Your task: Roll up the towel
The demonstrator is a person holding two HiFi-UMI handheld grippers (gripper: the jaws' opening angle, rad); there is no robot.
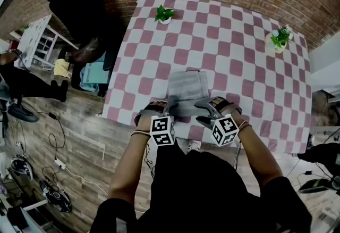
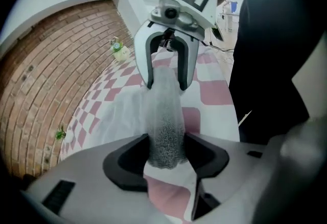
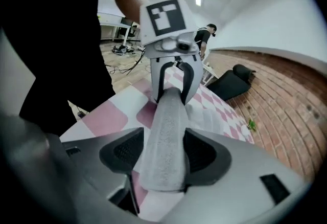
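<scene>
Head view looks down on a pink-and-white checked counter (image 1: 239,56) with the grey towel (image 1: 187,87) at its 6 o'clock edge. The flat part stretches toward 12 o'clock, and the near end is already turned into a tight roll. The left gripper (image 1: 169,107) takes that roll at its 9 o'clock end and the right gripper (image 1: 206,108) at its 3 o'clock end, so each gripper view shows the other gripper at the far end of the roll. Both pairs of jaws stand at a narrow gap, clamped on the rolled cloth, which fills the space between the pads. Holding both ends probably keeps the roll even and tight as it is turned toward 12 o'clock. 2 small potted plants (image 1: 164,14) sit at 11 and 2 o'clock, well apart from the work. Most of the towel lies flat, so the task seems to be at an early stage.
</scene>
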